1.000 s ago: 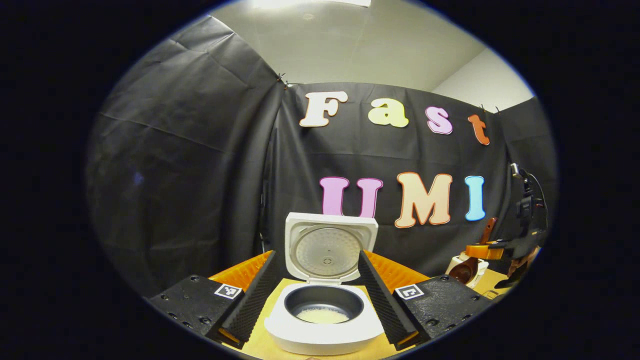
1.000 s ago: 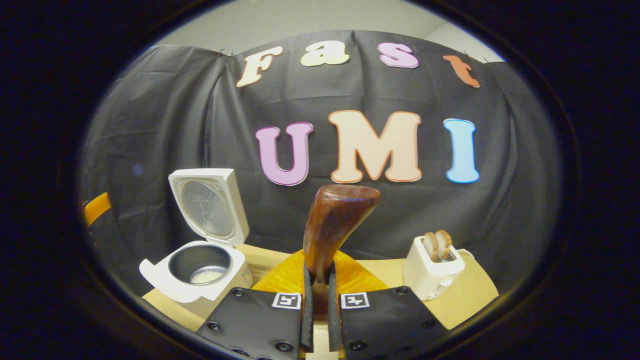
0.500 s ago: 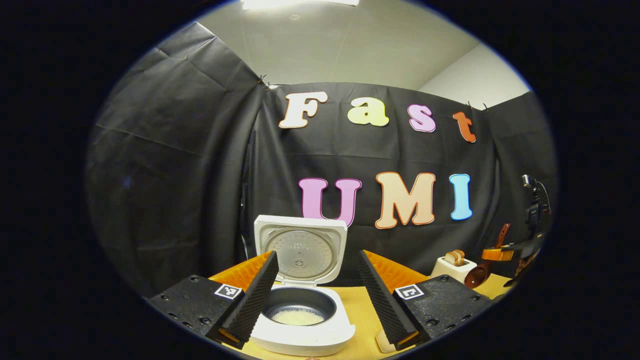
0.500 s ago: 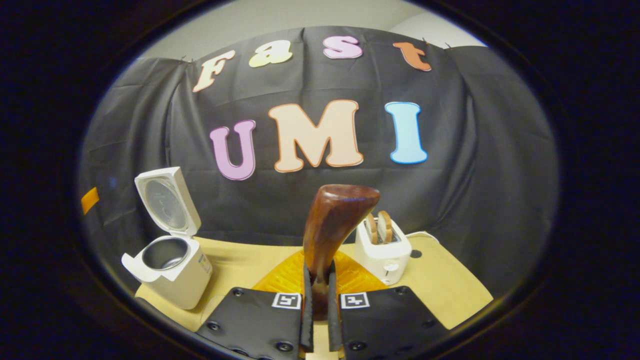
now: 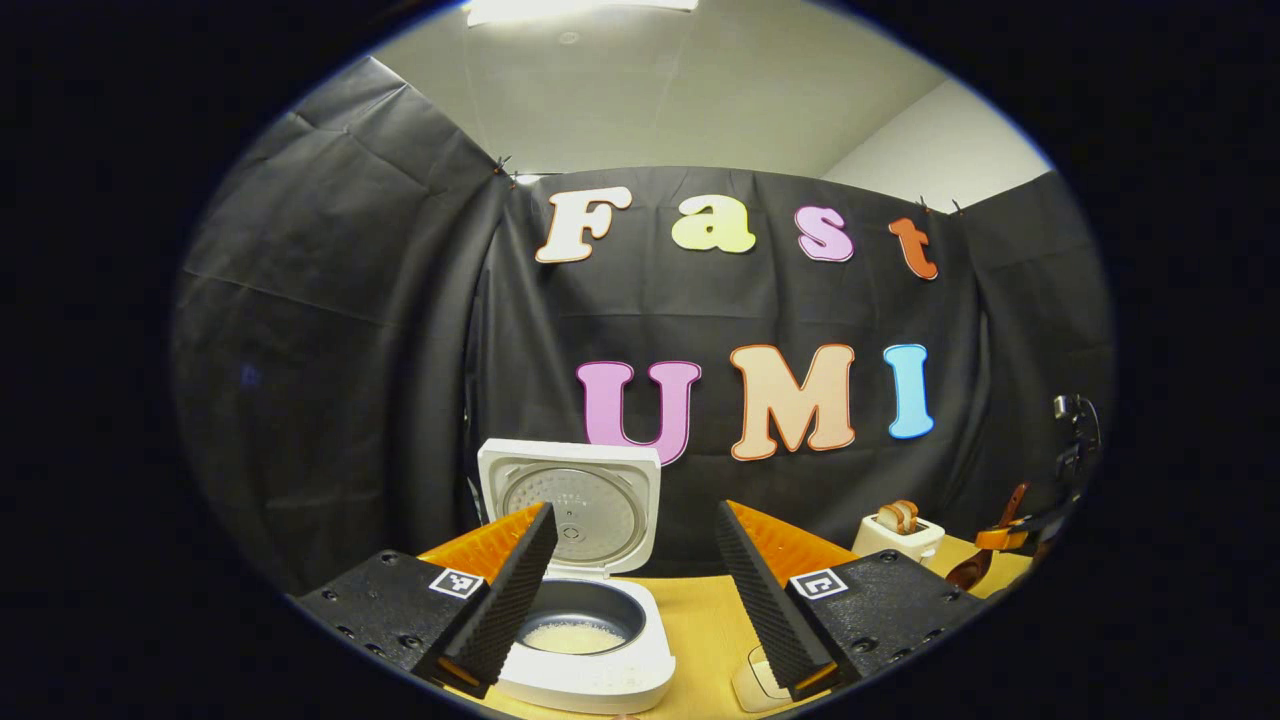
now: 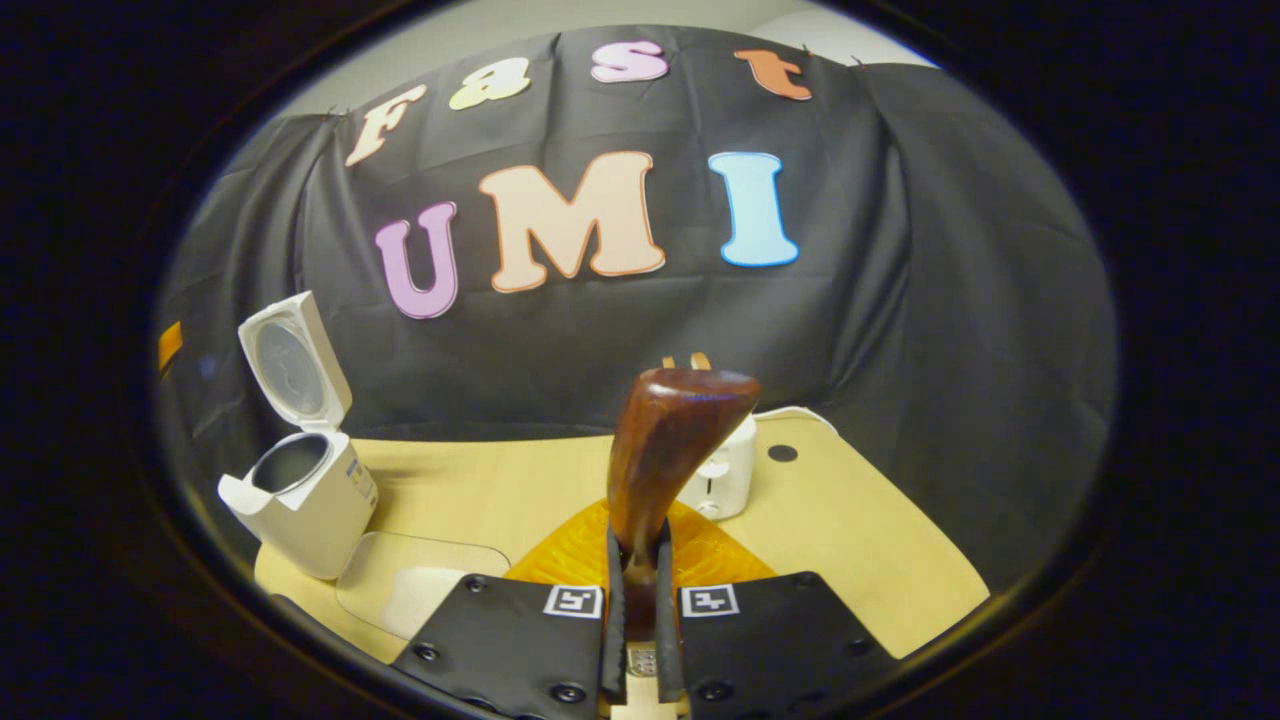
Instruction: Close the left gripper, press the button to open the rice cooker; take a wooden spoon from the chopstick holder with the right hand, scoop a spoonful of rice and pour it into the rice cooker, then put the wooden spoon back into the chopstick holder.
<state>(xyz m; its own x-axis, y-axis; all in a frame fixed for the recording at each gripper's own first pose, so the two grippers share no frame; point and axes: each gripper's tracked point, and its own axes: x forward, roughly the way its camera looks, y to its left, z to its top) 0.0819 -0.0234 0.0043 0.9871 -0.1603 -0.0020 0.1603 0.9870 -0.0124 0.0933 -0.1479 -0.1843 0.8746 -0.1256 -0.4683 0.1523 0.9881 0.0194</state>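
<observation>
A: What is the right gripper (image 6: pixel 640 620) doing?

B: Its two fingers are clamped on the handle of the wooden spoon (image 6: pixel 660 450), which stands up between them with the bowl end on top. In the left gripper view the same spoon (image 5: pixel 975 568) shows far off at the right edge, bowl hanging down, above the table.

A: And the left gripper (image 5: pixel 635 590)?

B: Its fingers are spread wide apart with nothing between them. The left finger (image 5: pixel 500 600) overlaps the near edge of the rice cooker in that view.

A: Where is the rice cooker?

B: The rice cooker (image 5: pixel 590 640) sits on the wooden table (image 6: pixel 880 540), lid tilted up and open, with a layer of rice (image 5: pixel 572 637) in the dark pot. In the right gripper view it (image 6: pixel 300 480) stands at the far left of the table.

A: Anything else on the table?

B: A white toaster (image 6: pixel 725 475) partly behind the spoon, with slices sticking out of its top, and a clear tray (image 6: pixel 410 590) just beside the rice cooker. I can't make out the chopstick holder
</observation>
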